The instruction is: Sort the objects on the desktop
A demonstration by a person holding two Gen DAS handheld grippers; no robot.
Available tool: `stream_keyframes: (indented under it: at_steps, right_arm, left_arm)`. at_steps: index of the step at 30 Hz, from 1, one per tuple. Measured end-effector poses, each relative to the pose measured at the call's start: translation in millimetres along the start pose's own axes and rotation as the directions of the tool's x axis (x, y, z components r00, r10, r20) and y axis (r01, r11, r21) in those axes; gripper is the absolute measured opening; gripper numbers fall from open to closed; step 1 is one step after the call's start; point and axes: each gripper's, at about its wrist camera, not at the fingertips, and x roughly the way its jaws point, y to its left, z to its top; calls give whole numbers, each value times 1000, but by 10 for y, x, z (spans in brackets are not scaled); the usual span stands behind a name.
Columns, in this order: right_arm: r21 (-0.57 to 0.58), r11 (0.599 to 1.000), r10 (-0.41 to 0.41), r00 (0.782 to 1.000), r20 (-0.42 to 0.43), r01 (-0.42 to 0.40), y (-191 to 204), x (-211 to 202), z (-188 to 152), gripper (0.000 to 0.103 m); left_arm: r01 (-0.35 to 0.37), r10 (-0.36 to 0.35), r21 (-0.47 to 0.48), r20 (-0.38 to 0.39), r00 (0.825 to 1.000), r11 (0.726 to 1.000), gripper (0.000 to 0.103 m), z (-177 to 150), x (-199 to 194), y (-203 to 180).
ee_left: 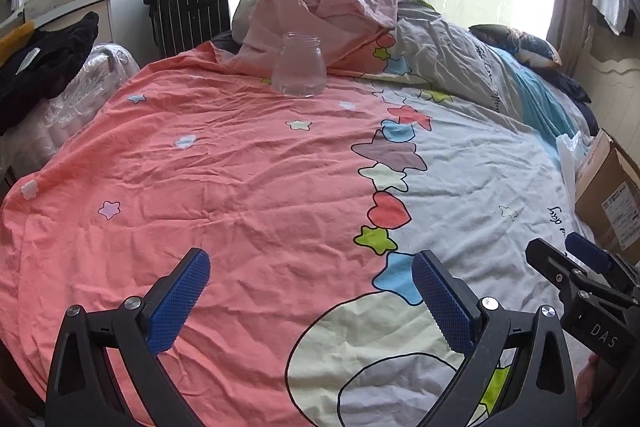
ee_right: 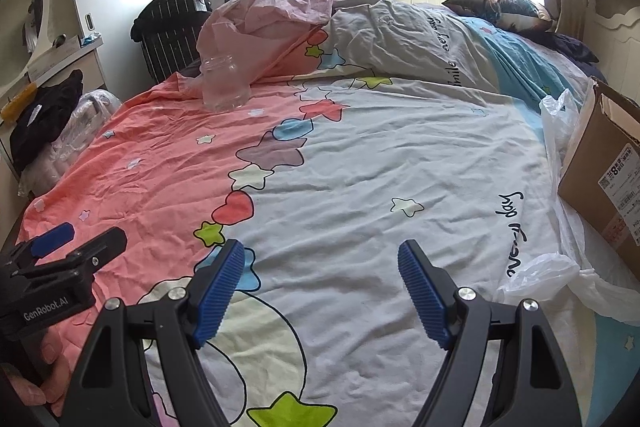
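Left to right across the bed: a dark garment point(ee_left: 48, 63) heaped at the left edge, a striped black bag point(ee_left: 192, 11) behind it, then one clear glass jar point(ee_left: 298, 65) standing upright (mouth up, no lid visible) on the pink half of the printed bedsheet point(ee_left: 240, 167), just in front of a rumpled pink cover point(ee_left: 320, 7). Further right lie one white plastic bag point(ee_right: 560, 131) and one cardboard box point(ee_right: 600, 163) at the bed's right edge.

The left gripper point(ee_left: 312, 291) hovers low over the near end of the sheet, its jaws spread wide and holding nothing. The right gripper point(ee_right: 320, 283) is beside it, jaws likewise apart and empty.

Governing relation: the jar lies well ahead of both grippers, on the far side of the flat sheet. From the left gripper it sits almost straight ahead, between the lines of the two blue pads point(ee_left: 180, 299); from the right gripper it lies ahead and clearly to the left. The left gripper therefore appears the better placed. The jar's long axis is vertical, so a level side approach would probably suit.

Count: one jar, one box, one plastic bag, two grippers.
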Motion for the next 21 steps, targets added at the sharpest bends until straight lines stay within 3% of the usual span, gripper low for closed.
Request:
stream_keyframes:
  at_steps: [21]
  right_arm:
    - [38, 999, 11, 999, -41, -10, -205, 154, -63, 76]
  left_arm:
    - [-12, 14, 101, -25, 1000, 995, 103, -135, 101, -454]
